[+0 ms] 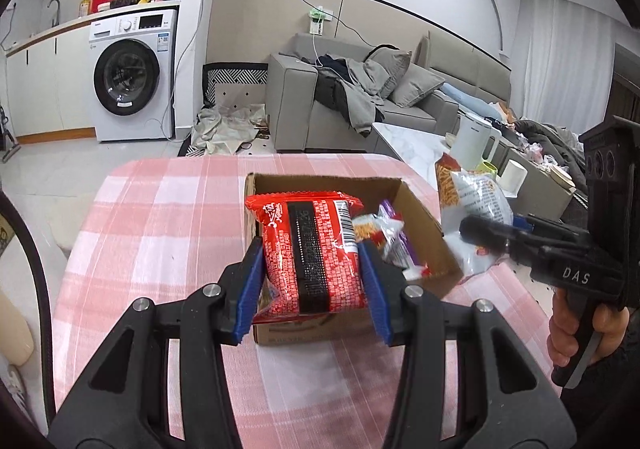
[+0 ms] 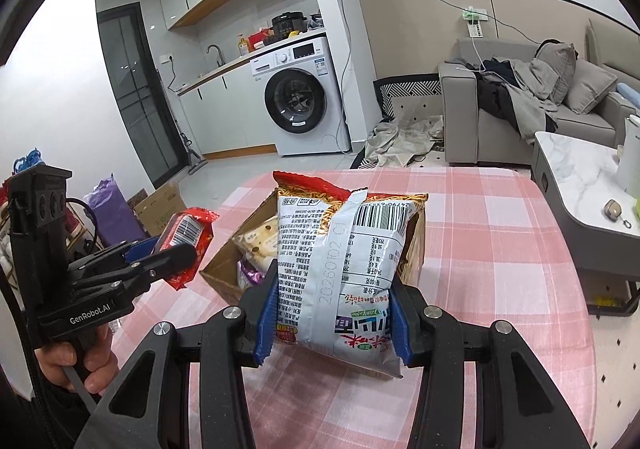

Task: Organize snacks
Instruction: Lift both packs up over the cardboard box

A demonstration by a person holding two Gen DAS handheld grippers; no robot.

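Left gripper (image 1: 314, 281) clamps red pack (image 1: 314, 249); right gripper (image 2: 332, 313) clamps white bag (image 2: 340, 269). Both held above open box (image 1: 420, 205) near tabletop (image 1: 160, 229) centre, more snacks (image 1: 390, 237) inside.

The table (image 1: 160, 217) wears a pink-and-white checked cloth. The cardboard box (image 1: 420, 209) is plain brown. The left tongs (image 1: 314, 287), black with blue pads (image 1: 249, 289), grip a red packet (image 1: 312, 249) with a black band and fine white print. The right tongs (image 2: 332, 321), likewise black and blue, hold a white snack bag (image 2: 344, 261) with a red top, black text and a barcode.
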